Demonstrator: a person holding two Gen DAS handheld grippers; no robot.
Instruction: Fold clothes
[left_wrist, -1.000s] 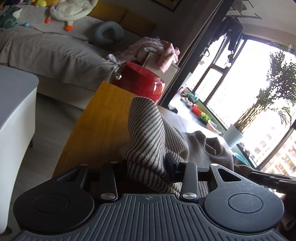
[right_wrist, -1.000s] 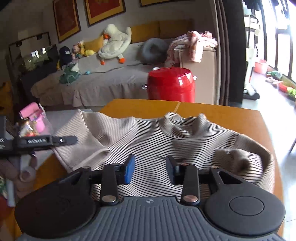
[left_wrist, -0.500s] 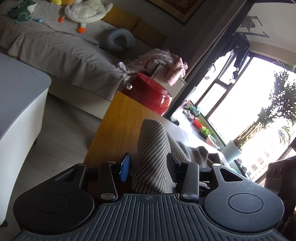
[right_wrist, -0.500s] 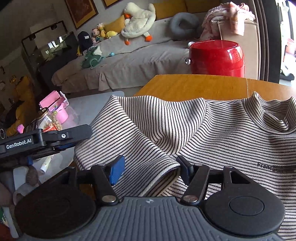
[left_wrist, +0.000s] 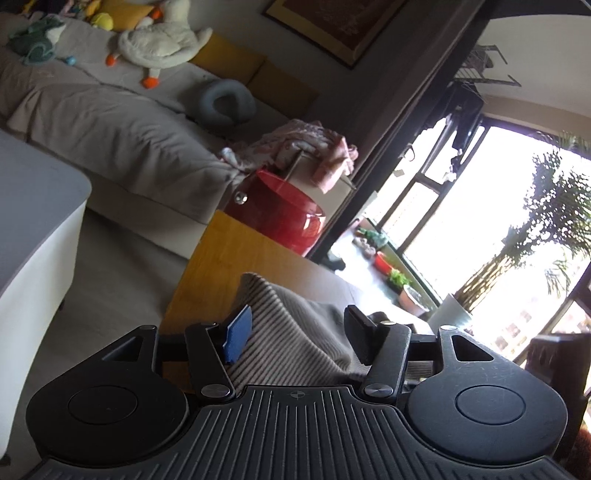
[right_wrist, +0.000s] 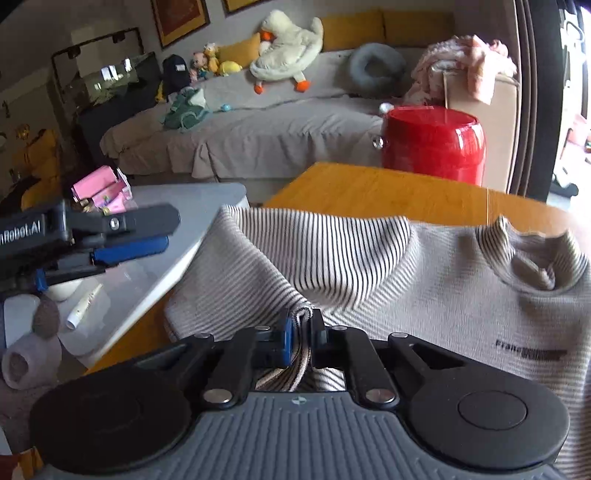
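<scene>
A wooden tabletop (right_wrist: 373, 192) fills the middle of the right wrist view, and a striped sweater (right_wrist: 424, 280) lies spread over it, collar (right_wrist: 532, 254) toward the far right, a small dark printed logo (right_wrist: 530, 353) on the chest. The sweater's near left part is folded over on itself, so that a sleeve edge comes up in a fold toward the camera. Beyond the tabletop stands a glossy red drum-shaped stool (right_wrist: 434, 142), and behind it a long sofa (right_wrist: 236, 136) under a grey cover, with a white plush goose (right_wrist: 286, 55), a grey neck pillow (right_wrist: 373, 66) and a pink blanket (right_wrist: 461, 59) heaped on its arm. To the left of the tabletop, a lower white table (right_wrist: 155, 236) carries a pink box (right_wrist: 101, 188) and small clutter.

The right gripper (right_wrist: 301, 332) is clamped tight on the folded sleeve edge, the striped fabric pinched between its blue pad and its black pad and bunching out below them.

The left gripper (left_wrist: 295, 336) shows from its own wrist camera, with a ridge of the striped sweater (left_wrist: 291, 332) running between its fingers (left_wrist: 238, 334); its jaws are opening and the pads stand clear of the cloth on both sides. In the right wrist view, the same left gripper (right_wrist: 144, 232) hangs at the far left over the white table, apart from the sweater's edge.
</scene>
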